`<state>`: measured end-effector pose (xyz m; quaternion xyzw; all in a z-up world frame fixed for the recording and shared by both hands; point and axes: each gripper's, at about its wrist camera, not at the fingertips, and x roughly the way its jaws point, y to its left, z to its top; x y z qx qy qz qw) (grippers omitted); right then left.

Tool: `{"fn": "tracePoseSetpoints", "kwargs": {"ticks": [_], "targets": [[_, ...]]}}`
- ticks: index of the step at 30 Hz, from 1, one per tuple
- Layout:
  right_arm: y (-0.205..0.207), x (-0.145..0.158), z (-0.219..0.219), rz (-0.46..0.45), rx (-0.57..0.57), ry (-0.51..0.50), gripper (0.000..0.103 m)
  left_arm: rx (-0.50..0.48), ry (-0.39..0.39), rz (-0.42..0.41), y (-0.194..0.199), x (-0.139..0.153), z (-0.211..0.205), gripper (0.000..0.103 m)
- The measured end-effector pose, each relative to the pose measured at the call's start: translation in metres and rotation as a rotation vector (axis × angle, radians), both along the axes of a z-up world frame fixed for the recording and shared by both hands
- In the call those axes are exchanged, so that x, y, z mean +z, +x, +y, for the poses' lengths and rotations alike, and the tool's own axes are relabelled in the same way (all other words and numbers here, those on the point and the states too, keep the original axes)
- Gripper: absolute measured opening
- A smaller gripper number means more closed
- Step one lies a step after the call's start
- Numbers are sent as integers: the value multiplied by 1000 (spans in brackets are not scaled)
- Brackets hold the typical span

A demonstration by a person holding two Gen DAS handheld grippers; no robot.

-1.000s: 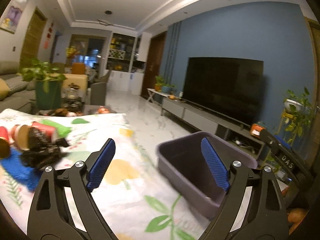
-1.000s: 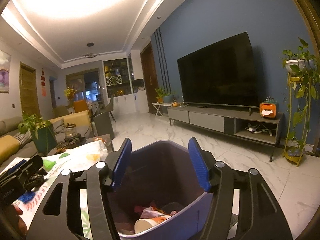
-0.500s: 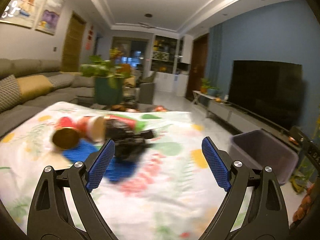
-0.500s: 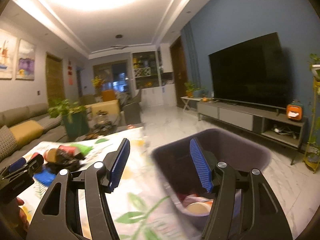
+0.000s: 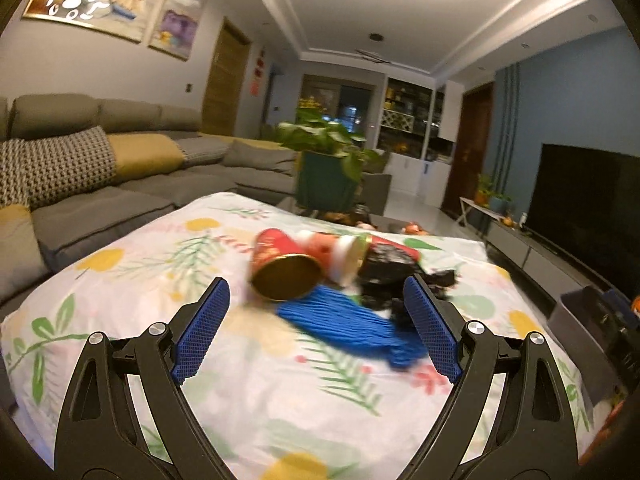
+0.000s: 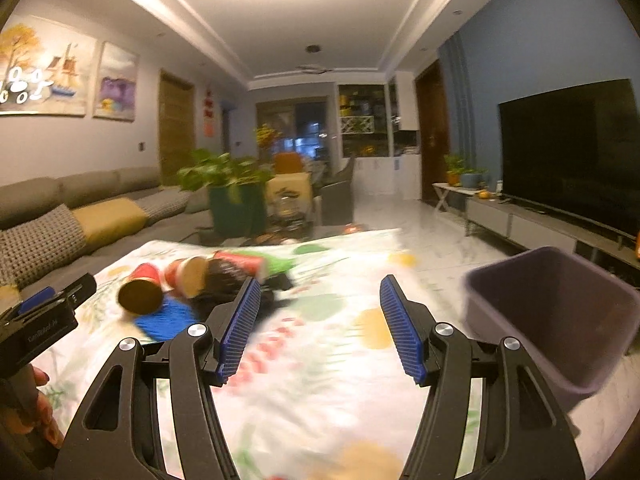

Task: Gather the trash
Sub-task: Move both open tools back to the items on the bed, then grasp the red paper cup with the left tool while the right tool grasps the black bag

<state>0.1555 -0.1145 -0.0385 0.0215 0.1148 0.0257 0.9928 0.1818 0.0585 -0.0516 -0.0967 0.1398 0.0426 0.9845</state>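
Two tongs, both empty:
Tablecloth (image 5: 168, 280): soft floral fabric spread over the table; our trash lies grouped at its far middle.
Bin (image 6: 560, 320): dark purple plastic, straight-walled, standing off the table's right edge; contents hidden from here.
Left gripper (image 5: 316, 328): jaws spread wide, holding nothing, aimed at the pile.
Right gripper (image 6: 320, 324): jaws wide, empty, over bare cloth between pile and bin.
Blue sheet (image 5: 344, 324): ribbed, flat, nearest to us; partly under the cup.
Black wrapper (image 5: 392, 272): crumpled, glossy, irregular.
Red cup (image 5: 280, 268): paper cone on its side, gold-lined mouth toward us.
Advice: we judge the cup easiest; we should pinch across its rim, lightly, since paper crushes.
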Motion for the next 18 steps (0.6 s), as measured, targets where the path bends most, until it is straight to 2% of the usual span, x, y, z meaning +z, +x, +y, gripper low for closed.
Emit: {"fn": "tracePoseSetpoints", "kwargs": {"ticks": [9, 14, 18], "targets": [[43, -14, 68, 60, 93, -37, 62, 72, -16, -3, 4, 3, 43, 87], [66, -21, 84, 103, 96, -53, 62, 85, -33, -10, 10, 4, 60, 87], [82, -27, 92, 154, 96, -77, 52, 83, -28, -11, 17, 4, 64, 87]]}}
